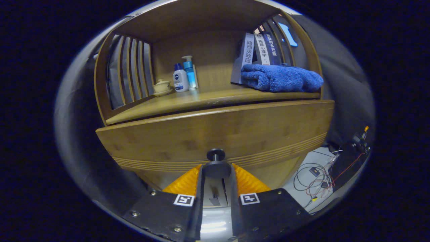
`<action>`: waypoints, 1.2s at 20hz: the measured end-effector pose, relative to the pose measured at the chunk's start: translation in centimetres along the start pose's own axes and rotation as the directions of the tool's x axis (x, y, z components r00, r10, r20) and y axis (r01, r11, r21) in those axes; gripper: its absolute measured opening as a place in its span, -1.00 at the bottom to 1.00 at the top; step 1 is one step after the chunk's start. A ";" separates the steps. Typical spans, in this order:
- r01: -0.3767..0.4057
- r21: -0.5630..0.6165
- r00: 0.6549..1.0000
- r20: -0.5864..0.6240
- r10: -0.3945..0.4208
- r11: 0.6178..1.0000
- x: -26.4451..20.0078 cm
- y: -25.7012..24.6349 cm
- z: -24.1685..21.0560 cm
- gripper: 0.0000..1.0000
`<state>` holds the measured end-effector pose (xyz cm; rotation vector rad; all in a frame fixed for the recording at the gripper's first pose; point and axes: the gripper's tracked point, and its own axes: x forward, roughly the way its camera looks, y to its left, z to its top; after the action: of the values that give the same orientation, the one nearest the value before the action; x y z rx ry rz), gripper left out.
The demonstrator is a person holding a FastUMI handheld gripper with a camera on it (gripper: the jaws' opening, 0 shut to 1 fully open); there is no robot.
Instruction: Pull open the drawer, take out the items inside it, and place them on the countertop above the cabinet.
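1. Drawer (215, 134) front is spreading wide just ahead of the claw (216, 173), a wooden panel with a band of grooves running along its lower part
2. Its dark round knob (216, 164) is sitting between the two fingers (188, 181), which are closing in on either side of it and appearing to be pressing on it; the gap between them is narrow, about as wide as the knob
3. Whether the drawer is pulled out at all is hard to be telling from this angle, and nothing of its inside is showing
4. Above the drawer, the table (201, 101) on top of the cabinet is carrying several things under a wooden hood with slatted sides
5. A blue towel (280, 78) is lying folded towards the right, beyond the fingers, touching the books (258, 50) standing upright behind it
6. Towards the left, a small cream lidded cup (162, 86) is resting on a saucer, just beside a white bottle (180, 79) with a blue cap
7. A taller blue pump bottle (189, 72) is standing just beside the white one, on its right
8. Down to the right of the cabinet, a tangle of wires (315, 181) is lying on the pale floor (319, 158)
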<state>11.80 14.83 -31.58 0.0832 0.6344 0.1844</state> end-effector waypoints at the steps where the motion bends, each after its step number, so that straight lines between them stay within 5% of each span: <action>1: 0.005 -0.011 1.000 -0.009 -0.006 1.000 -1.0 -0.2 -0.5 -0.29; 3: -0.147 -0.042 0.988 -0.060 0.144 0.988 -5.9 1.2 -2.2 -0.30; 4: -0.096 -0.041 0.995 -0.040 0.095 0.995 -7.1 0.3 -3.4 -0.98; 7: -0.077 0.065 0.997 0.017 0.076 0.995 -6.7 -1.4 -2.8 -0.98; 14: -0.055 -0.012 0.998 0.015 0.055 0.998 -5.8 -1.5 -1.8 -0.97; 17: -0.042 -0.050 0.999 -0.024 0.041 0.998 -4.8 -1.3 -2.3 -0.18; 18: -0.061 -0.043 0.998 -0.006 0.061 0.997 -4.4 -0.8 -1.7 -0.17; 22: -0.063 -0.006 0.996 0.057 0.063 0.998 -2.4 -0.3 0.8 0.76; 24: -0.056 -0.001 0.997 0.060 0.056 0.998 -1.2 -0.6 1.3 0.76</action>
<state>11.70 14.00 -29.91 0.1069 0.5727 0.2351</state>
